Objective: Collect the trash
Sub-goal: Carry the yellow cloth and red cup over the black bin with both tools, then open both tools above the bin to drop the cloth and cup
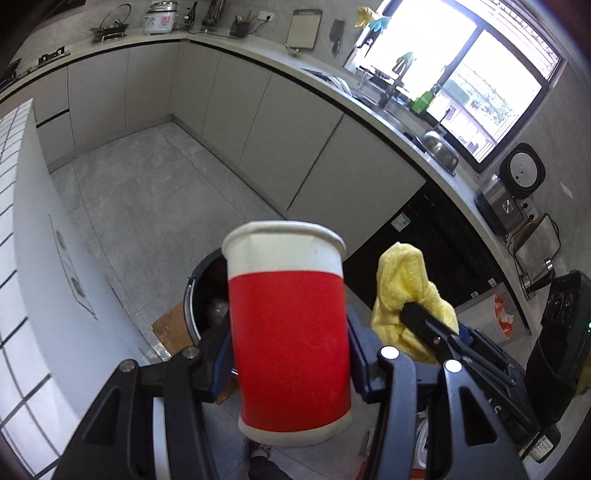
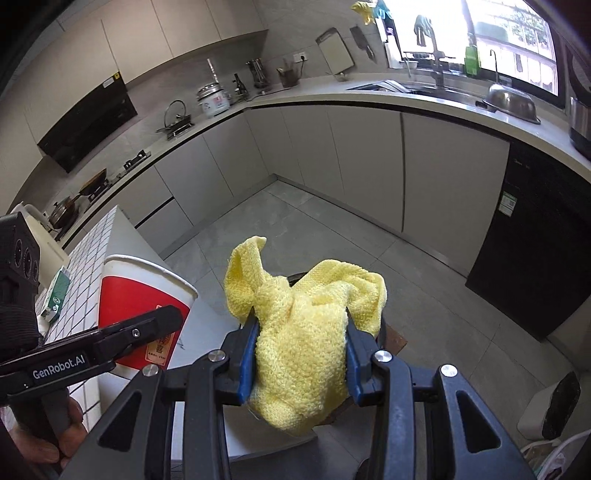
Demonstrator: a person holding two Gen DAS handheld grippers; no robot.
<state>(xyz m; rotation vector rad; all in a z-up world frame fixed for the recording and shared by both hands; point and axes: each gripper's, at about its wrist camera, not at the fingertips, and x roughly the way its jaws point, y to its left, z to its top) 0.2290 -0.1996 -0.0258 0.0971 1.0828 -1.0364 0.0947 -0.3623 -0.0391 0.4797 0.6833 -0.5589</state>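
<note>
Left wrist: your left gripper (image 1: 290, 354) clamps a red-and-white paper cup (image 1: 288, 325) above a dark round bin (image 1: 201, 295), unseen from the right wrist.
Right wrist: your right gripper (image 2: 301, 354) pinches a crumpled yellow terry cloth (image 2: 303, 332).
Around: grey tile floor (image 2: 369, 258), white tiled counter (image 2: 85, 258) beside the cup.

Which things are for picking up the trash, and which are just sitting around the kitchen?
For the trash job:
- red and white paper cup, held in the left gripper
- round black trash bin on the floor below it

Just sitting around:
- crumpled yellow towelling cloth, held in the right gripper; trash or not is unclear
- white rice cooker
- upside-down steel bowl
- white cutting board
</note>
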